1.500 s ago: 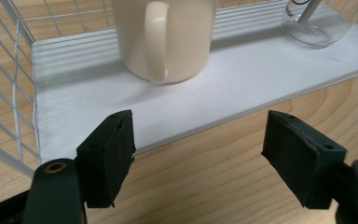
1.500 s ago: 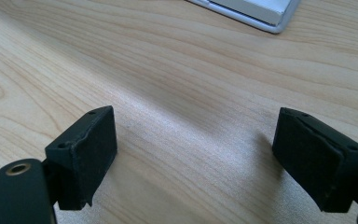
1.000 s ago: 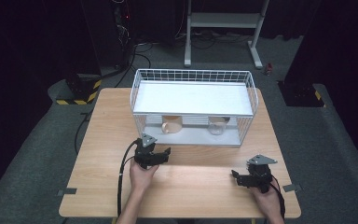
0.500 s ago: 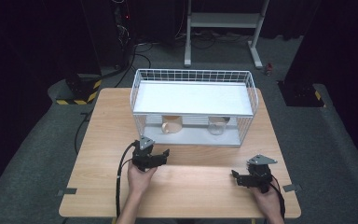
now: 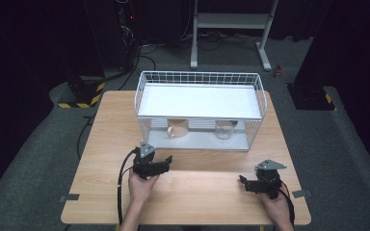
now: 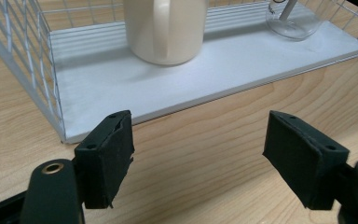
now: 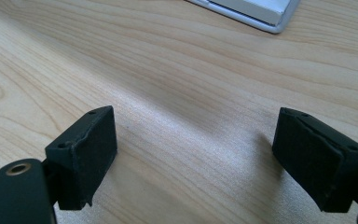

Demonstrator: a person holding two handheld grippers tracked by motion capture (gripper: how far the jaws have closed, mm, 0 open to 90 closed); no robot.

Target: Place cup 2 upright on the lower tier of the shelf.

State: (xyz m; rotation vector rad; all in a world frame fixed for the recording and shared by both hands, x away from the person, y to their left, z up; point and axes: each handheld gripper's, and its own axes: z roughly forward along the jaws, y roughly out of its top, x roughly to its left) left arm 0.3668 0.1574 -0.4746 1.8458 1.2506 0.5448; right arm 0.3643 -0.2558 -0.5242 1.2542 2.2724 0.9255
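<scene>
Two tongs [image 5: 163, 161] [image 5: 244, 182], one mug [image 5: 177, 128], one glass jar [image 5: 224, 130].

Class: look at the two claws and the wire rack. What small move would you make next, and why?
Probably ease the left claw forward toward the cream mug on the rack's lower shelf. Its jaws stand open and empty, aimed at the mug's handle, with bare table between them.
</scene>
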